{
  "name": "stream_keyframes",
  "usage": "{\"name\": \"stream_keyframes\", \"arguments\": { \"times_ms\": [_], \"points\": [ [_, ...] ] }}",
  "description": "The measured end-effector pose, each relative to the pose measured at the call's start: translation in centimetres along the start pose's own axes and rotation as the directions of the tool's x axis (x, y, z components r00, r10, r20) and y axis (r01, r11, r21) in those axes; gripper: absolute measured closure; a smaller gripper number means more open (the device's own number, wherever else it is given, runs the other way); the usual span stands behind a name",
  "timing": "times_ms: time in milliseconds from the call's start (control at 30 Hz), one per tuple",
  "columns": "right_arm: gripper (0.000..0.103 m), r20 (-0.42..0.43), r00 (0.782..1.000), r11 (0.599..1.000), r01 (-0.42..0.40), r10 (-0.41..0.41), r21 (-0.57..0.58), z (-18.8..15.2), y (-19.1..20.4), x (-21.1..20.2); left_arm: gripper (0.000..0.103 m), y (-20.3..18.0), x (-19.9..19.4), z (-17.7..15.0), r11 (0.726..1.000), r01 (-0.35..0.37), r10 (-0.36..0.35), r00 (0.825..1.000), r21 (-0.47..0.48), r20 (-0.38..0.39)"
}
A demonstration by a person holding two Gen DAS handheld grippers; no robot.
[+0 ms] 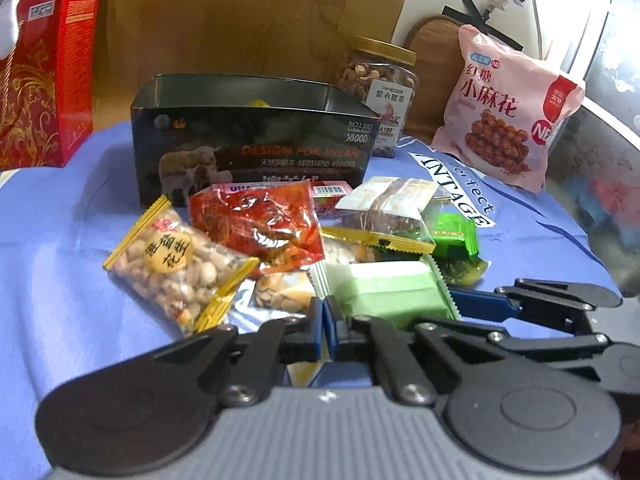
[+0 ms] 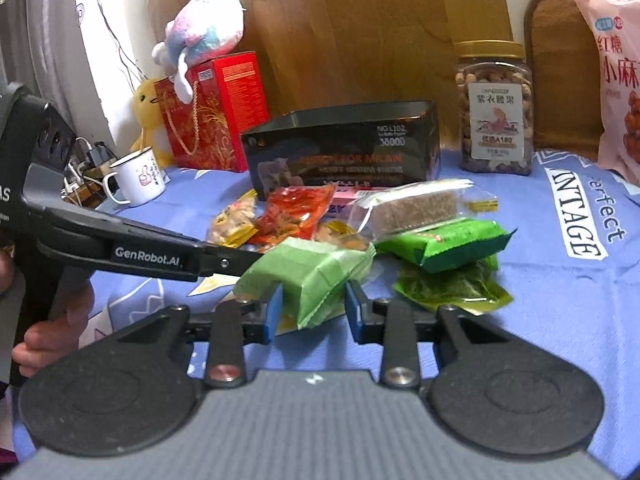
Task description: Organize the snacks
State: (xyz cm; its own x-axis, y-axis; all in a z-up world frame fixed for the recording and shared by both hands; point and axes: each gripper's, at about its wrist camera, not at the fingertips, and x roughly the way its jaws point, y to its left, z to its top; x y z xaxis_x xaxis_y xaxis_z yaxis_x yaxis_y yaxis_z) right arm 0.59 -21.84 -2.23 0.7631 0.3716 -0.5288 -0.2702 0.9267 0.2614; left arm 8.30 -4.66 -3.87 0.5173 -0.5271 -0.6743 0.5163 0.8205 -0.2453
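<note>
A light green packet [image 1: 384, 288] [image 2: 308, 276] lies at the near edge of a snack pile on the blue cloth. My left gripper [image 1: 323, 304] is shut, its blue pads pinching the packet's serrated end seal; its black finger [image 2: 224, 258] comes in from the left in the right wrist view. My right gripper [image 2: 314, 308] is shut on the same packet, a blue pad against each side. Behind the pile stands an open black box [image 1: 248, 148] [image 2: 340, 152]. The pile holds a peanut packet [image 1: 176, 264], a red packet [image 1: 260, 220], a brown bar [image 1: 388, 204] and a dark green packet [image 2: 444, 242].
A nut jar [image 2: 494, 112] and a pink bag [image 1: 508, 108] stand at the back right. A red gift box [image 2: 216, 112] with a plush toy [image 2: 204, 28] on it and a white mug [image 2: 138, 176] are at the back left. A hand [image 2: 60, 320] holds the left gripper.
</note>
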Motion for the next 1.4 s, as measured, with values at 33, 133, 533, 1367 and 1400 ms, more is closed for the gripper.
{"name": "stream_keyframes", "arguments": {
  "times_ms": [33, 133, 533, 1367, 1400],
  "points": [
    [0.067, -0.004, 1.0, 1.0, -0.01, 0.01, 0.01, 0.0, 0.0, 0.0, 0.1, 0.1, -0.3, -0.1, 1.0, 0.005, -0.005, 1.0, -0.002, 0.003],
    [0.067, 0.0, 0.999, 0.998, -0.036, 0.036, 0.054, 0.1, -0.2, 0.0, 0.1, 0.6, -0.9, -0.4, 1.0, 0.023, -0.023, 1.0, -0.007, 0.013],
    [0.071, 0.062, 0.996, 0.993, -0.075, 0.07, 0.089, 1.2, 0.4, 0.1, 0.1, 1.1, -2.4, 0.3, 1.0, 0.027, -0.027, 0.998, 0.004, 0.059],
    [0.067, 0.011, 0.995, 0.971, -0.095, 0.095, 0.218, 0.8, -2.8, 0.4, 0.075, 5.6, -3.8, -0.5, 0.959, 0.202, -0.207, 0.978, -0.201, -0.008],
    [0.066, 0.011, 0.993, 0.963, -0.117, 0.118, 0.241, 1.1, -3.1, 0.6, 0.071, 5.8, -3.7, -0.8, 0.95, 0.213, -0.222, 0.975, -0.229, -0.014]
  ]
}}
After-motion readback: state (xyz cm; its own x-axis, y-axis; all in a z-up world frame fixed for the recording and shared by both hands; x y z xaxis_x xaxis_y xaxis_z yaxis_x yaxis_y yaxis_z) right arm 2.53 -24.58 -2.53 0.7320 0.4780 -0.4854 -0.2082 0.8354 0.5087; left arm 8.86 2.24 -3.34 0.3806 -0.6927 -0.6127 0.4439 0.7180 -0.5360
